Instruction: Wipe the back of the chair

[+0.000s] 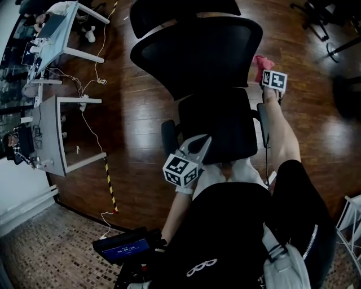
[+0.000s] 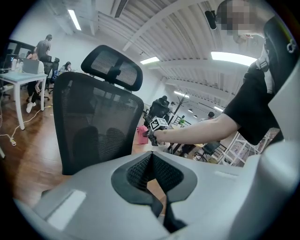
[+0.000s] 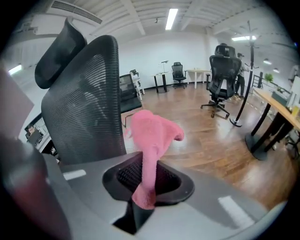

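**Pink cloth meets black mesh at an office chair**

Black mesh fills the upper centre of the head view, where the chair (image 1: 197, 53) stands on a dark wooden floor (image 1: 135, 113), its headrest (image 1: 175, 11) at the top edge of the frame. The person's bare forearm (image 1: 280, 132) reaches up the right of the frame along the chair's side. At its end the right tool (image 1: 264, 70) sits beside the right edge of the backrest, in the upper right centre. This tool's own view shows its jaws pinching the pink cloth (image 3: 152, 136), which rises from between them in a soft bunch, with the curved mesh back just to its left. No view makes clear whether the cloth touches the mesh.

The left tool (image 1: 198, 142) is low in the centre of the head view, near the front of the seat (image 1: 220, 121). Its own view shows the jaws pressed together with nothing between them and pointed at the front of the backrest. In that view the cloth peeks out past the backrest's right edge.

A white tabletop (image 1: 48, 130) strewn with cables stands at the left of the head view, and a strip of yellow-and-black tape (image 1: 110, 180) lies on the floor beside it.
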